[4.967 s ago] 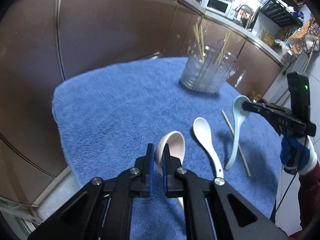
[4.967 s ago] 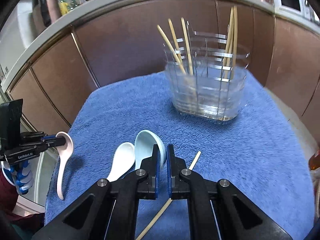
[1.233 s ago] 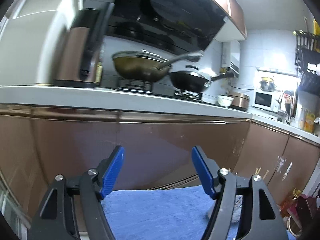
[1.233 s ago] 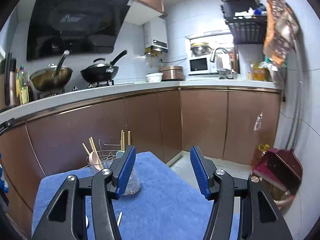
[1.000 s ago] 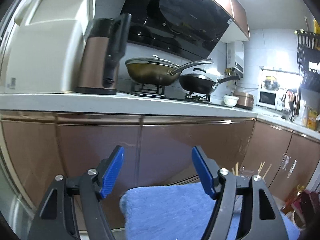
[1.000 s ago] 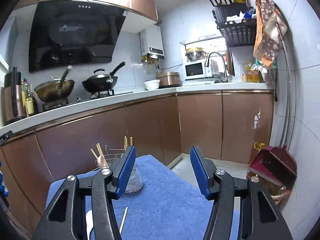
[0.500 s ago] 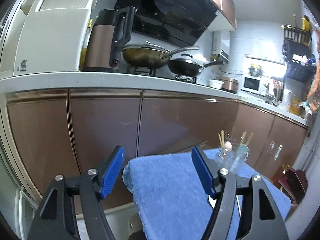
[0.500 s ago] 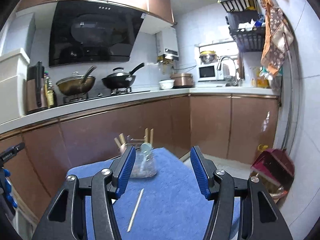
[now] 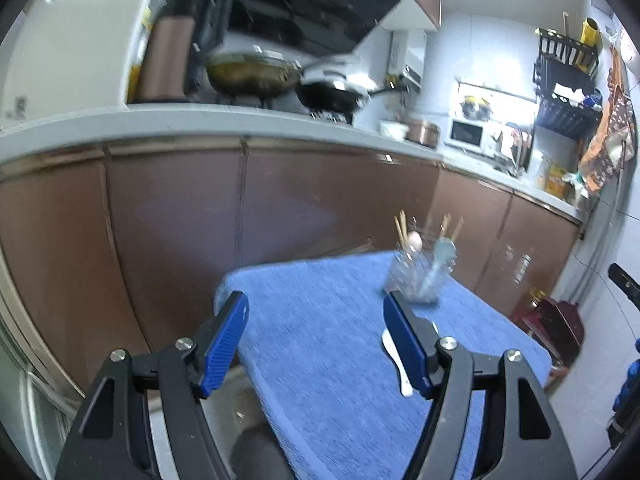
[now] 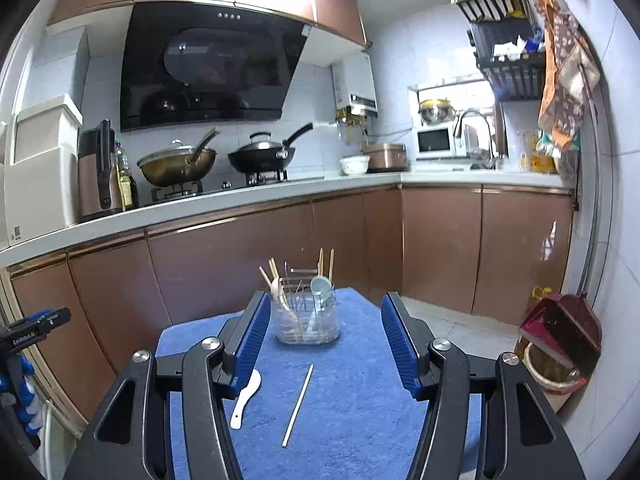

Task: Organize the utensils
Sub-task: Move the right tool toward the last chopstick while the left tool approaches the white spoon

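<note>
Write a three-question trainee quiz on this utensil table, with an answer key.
1. True or false: the right gripper is shut on a spoon.
2. Which utensils lie loose on the blue towel?
A. a white spoon and one chopstick
B. two forks
C. a knife and a ladle
3. Fill in: the pink spoon and the light blue spoon stand in the clear ______.

Key:
1. False. Its jaws stand apart with nothing between the pads; the left gripper is open and empty too.
2. A. The white spoon and the chopstick lie in front of the holder.
3. Holder: the clear utensil holder at the far end of the towel.
</note>
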`<state>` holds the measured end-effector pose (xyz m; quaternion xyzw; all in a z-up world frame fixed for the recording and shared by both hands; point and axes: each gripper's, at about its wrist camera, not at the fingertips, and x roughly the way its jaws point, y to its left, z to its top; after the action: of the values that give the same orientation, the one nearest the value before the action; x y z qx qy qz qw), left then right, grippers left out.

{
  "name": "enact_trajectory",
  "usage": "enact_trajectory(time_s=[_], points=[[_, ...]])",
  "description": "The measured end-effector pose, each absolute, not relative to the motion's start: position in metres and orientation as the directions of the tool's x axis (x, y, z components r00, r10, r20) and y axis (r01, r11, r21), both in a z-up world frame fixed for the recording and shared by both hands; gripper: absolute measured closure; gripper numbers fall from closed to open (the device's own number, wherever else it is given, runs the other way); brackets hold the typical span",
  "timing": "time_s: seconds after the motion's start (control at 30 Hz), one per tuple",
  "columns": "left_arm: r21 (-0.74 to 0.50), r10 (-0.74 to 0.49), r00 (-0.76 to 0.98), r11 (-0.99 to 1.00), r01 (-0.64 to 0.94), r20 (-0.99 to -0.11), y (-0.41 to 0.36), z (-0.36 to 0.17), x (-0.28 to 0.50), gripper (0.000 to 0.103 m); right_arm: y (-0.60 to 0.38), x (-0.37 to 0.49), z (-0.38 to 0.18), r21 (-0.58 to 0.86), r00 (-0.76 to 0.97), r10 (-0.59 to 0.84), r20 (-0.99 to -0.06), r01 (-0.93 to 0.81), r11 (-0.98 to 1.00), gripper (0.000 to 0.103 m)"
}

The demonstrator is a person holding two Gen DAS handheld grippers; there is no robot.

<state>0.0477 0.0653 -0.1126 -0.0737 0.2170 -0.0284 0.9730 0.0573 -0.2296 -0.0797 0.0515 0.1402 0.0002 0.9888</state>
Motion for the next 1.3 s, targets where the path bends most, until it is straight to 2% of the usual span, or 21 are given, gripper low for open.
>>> enact_trajectory(time_s=[0.2, 0.53, 0.7, 1.03, 1.3], points=[[-0.196, -0.183, 0.818, 0.977, 0.088, -0.546, 0.053, -0.151, 0.086, 0.035, -0.24, 0.084, -0.109, 0.136, 0.924, 0.032, -0.381, 0.022, 0.99, 0.046], [-0.232, -0.234, 0.746, 0.967, 0.109, -0.624, 0.041, -0.192, 0.144, 0.035, -0.246, 0.142, -0.154, 0.143, 0.862, 0.04, -0.505, 0.038, 0.989, 0.046], [-0.212, -0.218, 0.734, 0.972, 0.103, -0.643, 0.033, -0.205, 0.165, 0.035, -0.25, 0.167, -0.177, 0.142, 0.83, 0.037, -0.556, 0.051, 0.989, 0.046], [-0.077, -0.137, 0.755, 0.99, 0.115, -0.641, 0.002, -0.208, 0.189, 0.035, -0.26, 0.195, -0.198, 0.139, 0.801, 0.031, -0.599, 0.066, 0.988, 0.046], [-0.054, -0.137, 0.711, 0.989, 0.138, -0.69, -0.009, -0.223, 0.213, 0.035, -0.247, 0.219, -0.218, 0.14, 0.753, 0.072, -0.654, 0.027, 0.99, 0.046]])
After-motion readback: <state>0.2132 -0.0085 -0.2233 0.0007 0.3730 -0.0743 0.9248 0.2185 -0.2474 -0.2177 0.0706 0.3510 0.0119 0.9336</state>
